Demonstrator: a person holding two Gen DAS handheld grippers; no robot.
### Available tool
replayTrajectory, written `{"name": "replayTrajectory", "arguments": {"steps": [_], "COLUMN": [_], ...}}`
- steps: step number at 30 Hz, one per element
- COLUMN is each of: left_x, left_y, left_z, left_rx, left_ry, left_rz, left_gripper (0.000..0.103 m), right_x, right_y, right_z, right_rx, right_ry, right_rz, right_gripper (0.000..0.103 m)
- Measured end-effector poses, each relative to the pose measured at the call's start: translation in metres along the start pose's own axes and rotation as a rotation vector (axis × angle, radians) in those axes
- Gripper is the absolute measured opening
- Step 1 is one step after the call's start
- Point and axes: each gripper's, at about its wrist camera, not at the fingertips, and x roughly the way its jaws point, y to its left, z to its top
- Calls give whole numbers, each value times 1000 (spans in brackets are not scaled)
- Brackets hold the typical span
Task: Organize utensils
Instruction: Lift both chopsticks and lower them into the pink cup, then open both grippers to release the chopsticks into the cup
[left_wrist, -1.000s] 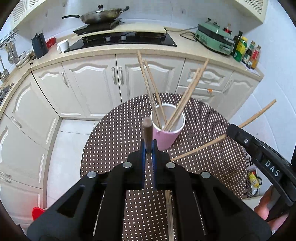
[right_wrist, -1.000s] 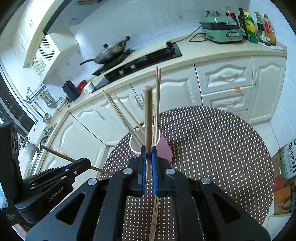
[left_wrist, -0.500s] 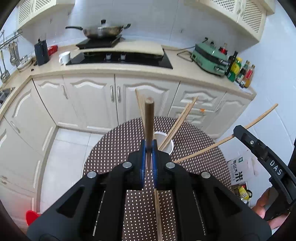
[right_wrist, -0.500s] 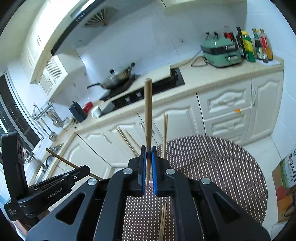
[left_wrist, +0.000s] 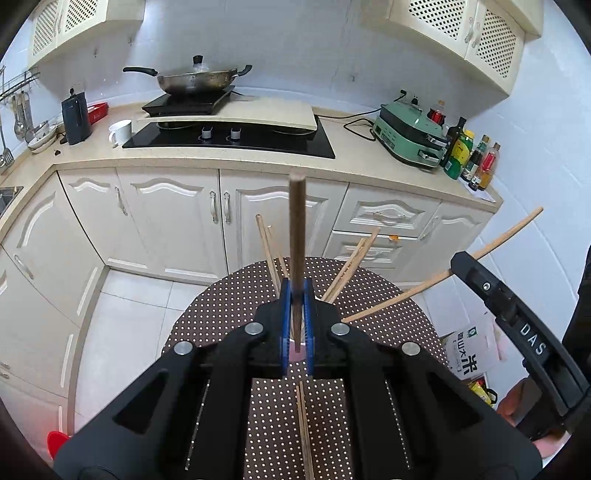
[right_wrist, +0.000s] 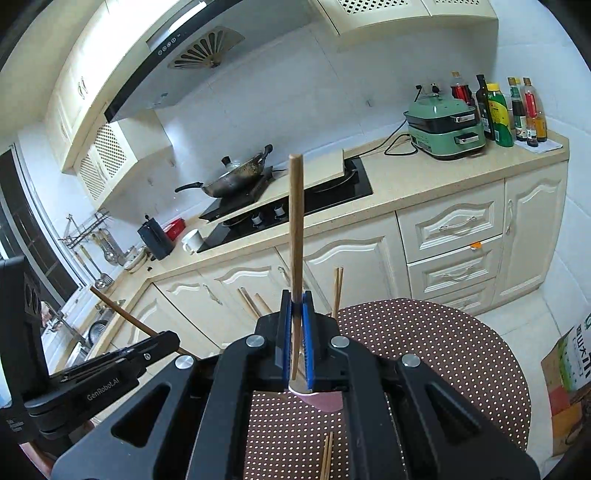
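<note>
Two hand-held grippers, each clamped on one chopstick. Left hand-held gripper (left_wrist: 296, 314), frame centre: dark chopstick (left_wrist: 296, 236) pinched upright between blue pads. Right hand-held gripper (right_wrist: 296, 332), frame centre: light chopstick (right_wrist: 296, 229), likewise upright. Pink cup (right_wrist: 325, 401) on dotted table (right_wrist: 443, 354), mostly hidden behind the fingers, holding several more chopsticks (left_wrist: 351, 266). Two loose chopsticks (right_wrist: 327, 456) on the table, lower centre.

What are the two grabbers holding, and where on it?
Each holds one chopstick. The left gripper pinches a dark chopstick near its lower part; the right gripper pinches a lighter chopstick the same way, both sticking up.
</note>
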Motion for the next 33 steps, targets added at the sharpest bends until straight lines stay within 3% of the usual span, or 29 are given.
{"name": "replayTrajectory", "arguments": {"steps": [14, 27, 33], "left_x": [38, 99, 122], "left_y": [2, 4, 15], "left_z": [18, 1, -12], "left_rx": [4, 10, -21], "left_ry": [36, 190, 260], "left_rz": [-21, -15, 24], "left_gripper": [7, 7, 7], "right_x": [48, 95, 108], "right_y": [-6, -21, -27], "right_z": [-14, -36, -41], "right_rx": [-20, -10, 25], "right_ry": [99, 248, 299], "right_rz": [-55, -92, -84], "right_gripper": [4, 4, 8]}}
